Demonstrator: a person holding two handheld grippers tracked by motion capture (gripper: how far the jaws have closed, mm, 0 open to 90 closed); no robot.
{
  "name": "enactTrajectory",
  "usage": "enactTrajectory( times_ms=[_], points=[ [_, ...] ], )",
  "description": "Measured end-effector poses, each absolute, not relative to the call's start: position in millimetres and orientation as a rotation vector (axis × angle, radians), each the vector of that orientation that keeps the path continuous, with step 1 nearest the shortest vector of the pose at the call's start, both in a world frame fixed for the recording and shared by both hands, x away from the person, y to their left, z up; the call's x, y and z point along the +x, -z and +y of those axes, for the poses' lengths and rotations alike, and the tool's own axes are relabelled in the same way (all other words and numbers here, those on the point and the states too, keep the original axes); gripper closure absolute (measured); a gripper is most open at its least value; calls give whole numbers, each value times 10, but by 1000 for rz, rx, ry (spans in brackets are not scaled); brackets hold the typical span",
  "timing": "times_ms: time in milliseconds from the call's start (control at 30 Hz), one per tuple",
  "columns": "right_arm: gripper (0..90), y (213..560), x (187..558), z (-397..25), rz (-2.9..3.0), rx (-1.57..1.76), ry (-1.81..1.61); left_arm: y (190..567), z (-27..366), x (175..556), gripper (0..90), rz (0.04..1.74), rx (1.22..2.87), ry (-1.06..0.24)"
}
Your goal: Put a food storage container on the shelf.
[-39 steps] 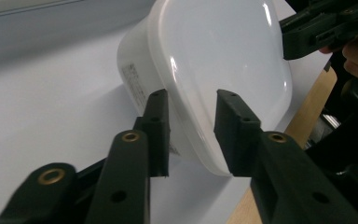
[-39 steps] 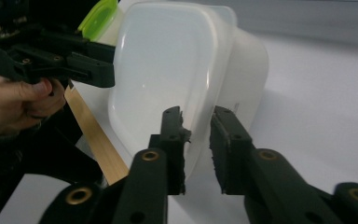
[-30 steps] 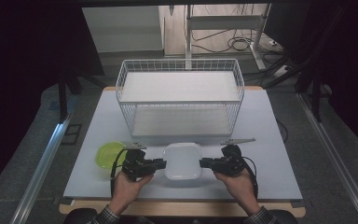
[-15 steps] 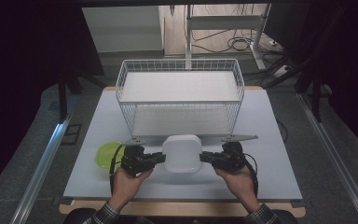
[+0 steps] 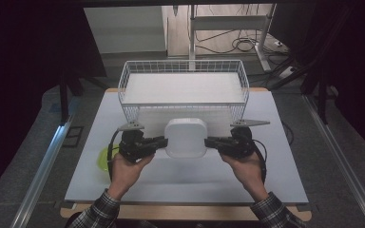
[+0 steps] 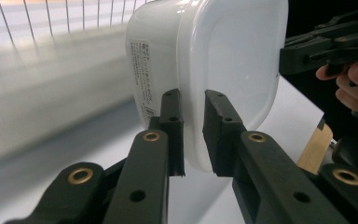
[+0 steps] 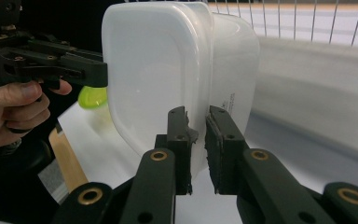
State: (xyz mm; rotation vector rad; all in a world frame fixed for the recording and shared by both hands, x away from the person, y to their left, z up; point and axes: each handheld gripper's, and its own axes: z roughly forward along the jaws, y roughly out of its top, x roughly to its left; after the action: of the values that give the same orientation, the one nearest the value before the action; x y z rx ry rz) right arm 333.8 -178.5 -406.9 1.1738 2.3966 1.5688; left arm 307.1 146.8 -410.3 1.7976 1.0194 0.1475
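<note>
1. White table [image 5: 185, 183], wooden edge along its near side.
2. White wire basket [image 5: 183, 88] stands on the table at its far side.
3. Yellow-green round thing [image 5: 103, 159] lies on the table, nearer than the basket and left of it, partly hidden by a hand.

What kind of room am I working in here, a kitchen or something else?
Probably a lab or recording workspace, not a kitchen: a bare white table, dark curtains at the sides, and loose cables on the floor by a metal stand.
</note>
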Motion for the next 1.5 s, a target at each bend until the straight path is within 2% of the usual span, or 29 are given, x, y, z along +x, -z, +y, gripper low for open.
enactTrajectory(
  times_ms=[467,733,1267,1500],
  points=[
    [798,3616,3568,-1740,2329,1117,-1628,3585,1513,3277,791,976,1784,-231],
    [798,3399,3737,-1669,2309,1111,-1658,3380,1620,3466,791,967,1767,-204],
    [798,3042,4062,-1567,2285,1117,-1676,3142,1722,3792,790,981,1717,-181],
    [796,3006,4218,-1548,2274,1144,-1662,3143,1721,3948,789,995,1707,-168]
  ],
)
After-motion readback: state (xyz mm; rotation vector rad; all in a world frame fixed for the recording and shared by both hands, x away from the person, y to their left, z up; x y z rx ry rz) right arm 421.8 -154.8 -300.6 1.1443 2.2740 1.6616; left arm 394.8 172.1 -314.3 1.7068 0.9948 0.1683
